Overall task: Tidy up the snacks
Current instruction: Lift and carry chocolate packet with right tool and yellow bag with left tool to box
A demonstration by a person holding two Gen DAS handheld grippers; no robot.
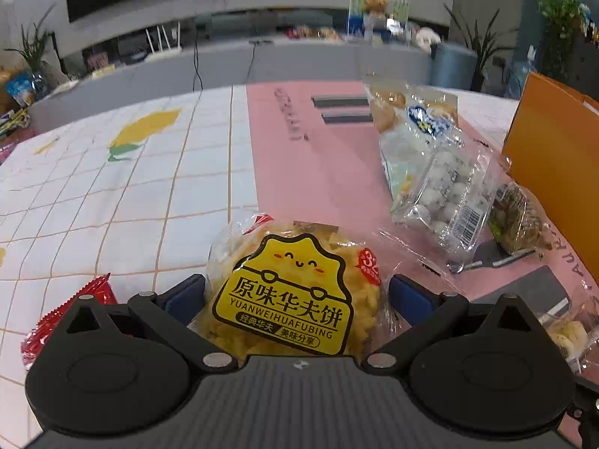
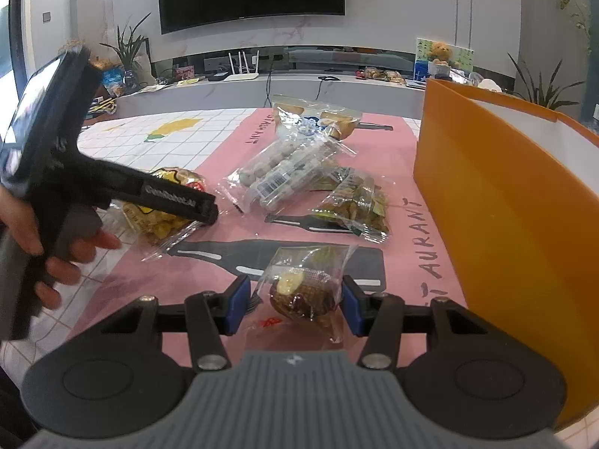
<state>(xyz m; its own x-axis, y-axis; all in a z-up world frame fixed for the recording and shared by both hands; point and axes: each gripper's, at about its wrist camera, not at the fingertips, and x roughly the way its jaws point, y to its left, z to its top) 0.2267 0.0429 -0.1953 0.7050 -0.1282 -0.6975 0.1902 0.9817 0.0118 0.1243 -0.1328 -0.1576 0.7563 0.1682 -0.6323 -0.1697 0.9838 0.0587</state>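
Left claw (image 1: pixel 295 295) straddles the waffle cake pack (image 1: pixel 295 292); right claw (image 2: pixel 295 305) brackets the brown snack pouch (image 2: pixel 303 288).

The waffle pack lies dead ahead between the left blue pads, which look to be touching its wrapper — gripped or not, I cannot tell. Its label reads "YUANWEIHUAFUBING". The right claw stands half-spread, pads apart from the pouch on the pink mat (image 2: pixel 232 157) lettered "AURANT". The orange box (image 2: pixel 505 205) stands at right, nearer the right claw.

Orange box (image 2: pixel 505 202) walls right; checked cloth (image 1: pixel 93 194) left = free room.

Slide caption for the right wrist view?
Right gripper jaws bracket a brown snack packet beside the orange box.
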